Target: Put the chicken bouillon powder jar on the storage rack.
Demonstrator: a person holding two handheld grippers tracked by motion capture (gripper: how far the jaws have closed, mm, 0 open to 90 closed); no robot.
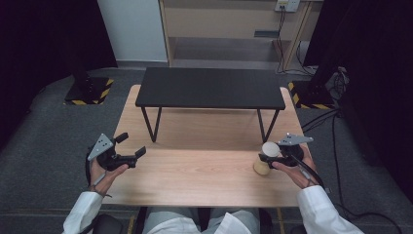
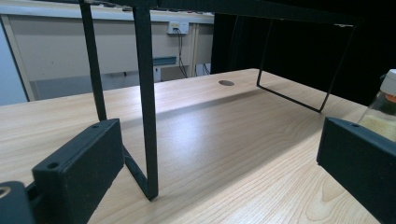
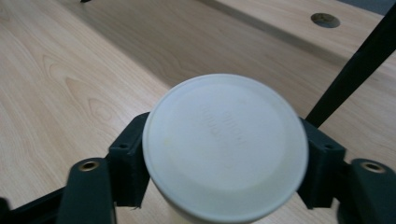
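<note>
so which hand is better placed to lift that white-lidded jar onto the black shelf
Right: the right hand-held gripper is shut on the white-lidded clear jar; the left hand-held gripper is open, far across the light wooden table.

Wooden table carries black stand and jar.

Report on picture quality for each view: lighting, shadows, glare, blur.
High view: sharp, evenly lit table, dark room edges, soft shadow under the black shelf. Left claw view: pale sheen on the wood behind the shelf's leg; left claw open, near edges soft. Right claw view: white lid close, slightly blurred, right claw shut around it.
</note>
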